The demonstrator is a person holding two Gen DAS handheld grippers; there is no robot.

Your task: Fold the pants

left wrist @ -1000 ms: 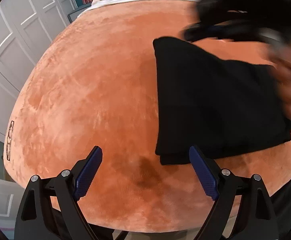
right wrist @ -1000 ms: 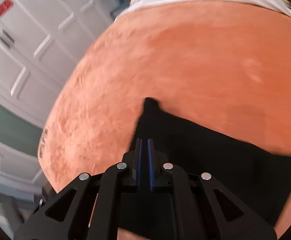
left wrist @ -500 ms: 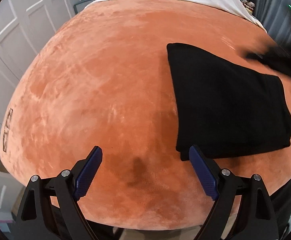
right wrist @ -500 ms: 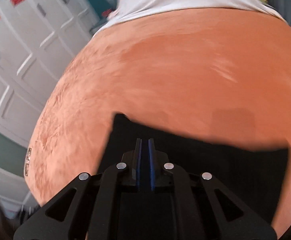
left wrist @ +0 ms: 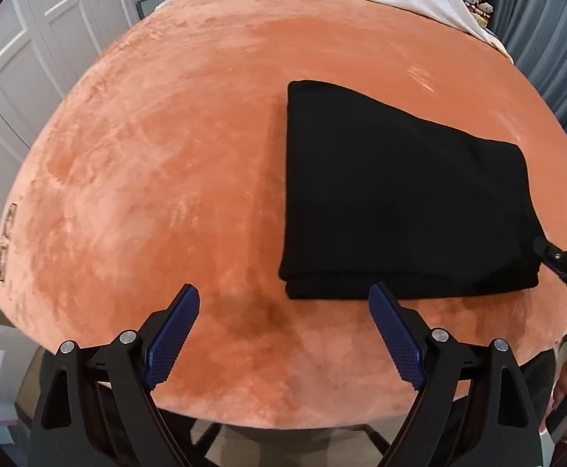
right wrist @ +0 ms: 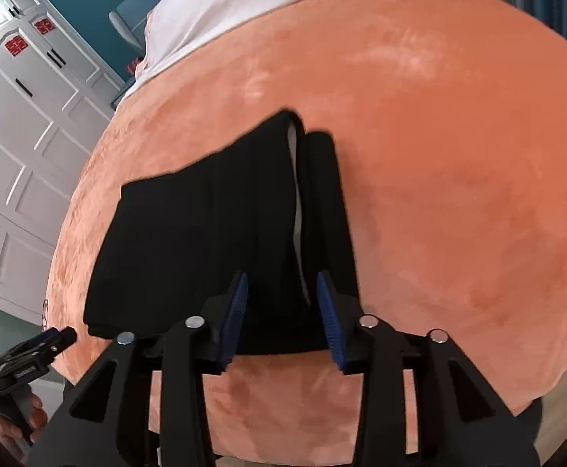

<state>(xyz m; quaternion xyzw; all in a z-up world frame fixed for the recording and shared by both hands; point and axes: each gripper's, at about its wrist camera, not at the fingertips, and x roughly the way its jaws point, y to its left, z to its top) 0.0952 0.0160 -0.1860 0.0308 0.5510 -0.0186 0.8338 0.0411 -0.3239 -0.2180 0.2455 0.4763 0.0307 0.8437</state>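
Black pants point(left wrist: 404, 194) lie folded into a compact stack on the orange bed point(left wrist: 166, 155); folding looks essentially complete. Left tool point(left wrist: 283, 334) hangs wide, grasping nothing; right tool point(right wrist: 281, 311), jaws just opening, straddles the stack's edge unclenched.

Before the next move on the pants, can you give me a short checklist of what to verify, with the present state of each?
1. Pants folded into a compact stack: ok.
2. Edges lined up: not ok; in the right wrist view a strip of the lower layer sticks out past the top layer's right edge.
3. Left gripper open and clear of the cloth: ok.
4. Right gripper has let go: ok; its fingers have just been opening, nothing pinched.
5. Blanket bare beside the pants: ok.
6. Inner layers smooth: cannot tell.
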